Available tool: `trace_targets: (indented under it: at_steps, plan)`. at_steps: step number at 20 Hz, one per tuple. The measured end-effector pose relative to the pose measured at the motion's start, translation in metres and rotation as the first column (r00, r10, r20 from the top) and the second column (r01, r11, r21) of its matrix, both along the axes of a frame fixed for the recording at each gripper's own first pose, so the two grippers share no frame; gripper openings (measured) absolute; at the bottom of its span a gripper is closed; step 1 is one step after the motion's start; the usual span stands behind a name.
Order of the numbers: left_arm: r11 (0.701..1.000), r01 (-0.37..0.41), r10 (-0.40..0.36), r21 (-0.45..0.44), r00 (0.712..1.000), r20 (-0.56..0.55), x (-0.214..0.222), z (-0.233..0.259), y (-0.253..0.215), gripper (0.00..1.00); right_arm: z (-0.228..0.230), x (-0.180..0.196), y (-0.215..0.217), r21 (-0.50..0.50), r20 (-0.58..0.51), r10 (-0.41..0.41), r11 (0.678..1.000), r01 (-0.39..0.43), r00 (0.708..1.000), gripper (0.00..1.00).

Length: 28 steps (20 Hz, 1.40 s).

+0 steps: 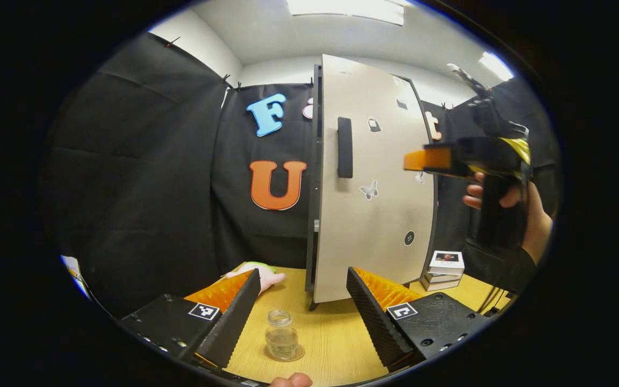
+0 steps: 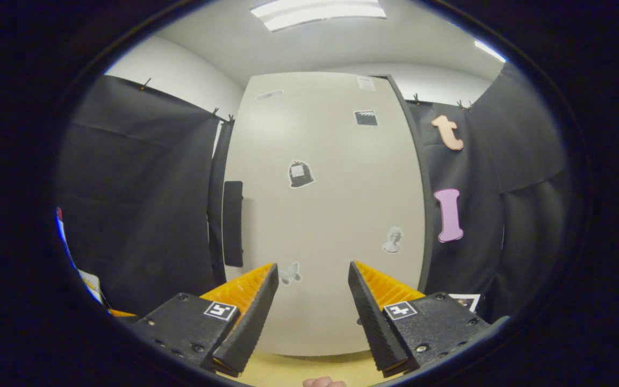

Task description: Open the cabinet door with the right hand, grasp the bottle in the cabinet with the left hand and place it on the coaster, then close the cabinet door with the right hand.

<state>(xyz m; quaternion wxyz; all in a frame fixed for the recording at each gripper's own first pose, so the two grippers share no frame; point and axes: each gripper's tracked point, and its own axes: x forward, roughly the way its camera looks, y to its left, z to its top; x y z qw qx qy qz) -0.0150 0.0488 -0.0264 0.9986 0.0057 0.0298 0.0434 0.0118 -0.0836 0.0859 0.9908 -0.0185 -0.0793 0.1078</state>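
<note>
Pretty even light here, coming off the ceiling panels [image 2: 317, 13] straight above the cabinet door [image 2: 325, 215], which blow out white. Door's evenly lit with a soft sheen near its top. Fisheye bends its edges hard. Right gripper [image 1: 427, 159] beside the door is motion-blurred, the rest is sharp

Pink-green plush toy [image 1: 260, 274] left on wooden table [image 1: 336, 333]; stacked boxes [image 1: 444, 269] right.

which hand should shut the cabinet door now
Right. The bottle already stands on the coaster, and the right gripper is open facing the door. The left gripper is open, low over the table.
</note>
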Motion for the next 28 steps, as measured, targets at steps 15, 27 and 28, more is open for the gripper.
trace_targets:
  at_steps: [15,27,28]
  plan:
    - [0.994,0.109,-0.109,0.009,0.993,0.050,0.000,0.003,-0.071,0.95,-0.086,-0.109,-0.156,0.042,-0.200,-0.353,0.929,0.368,0.914,0.86]
    - [0.994,0.104,-0.106,0.035,0.992,0.064,0.006,0.012,-0.072,0.95,-0.056,-0.101,-0.170,0.119,-0.135,-0.355,0.921,0.371,0.925,0.86]
    - [0.994,0.104,-0.106,0.037,0.992,0.067,0.005,0.013,-0.072,0.95,-0.057,-0.101,-0.169,0.113,-0.133,-0.352,0.924,0.367,0.927,0.86]
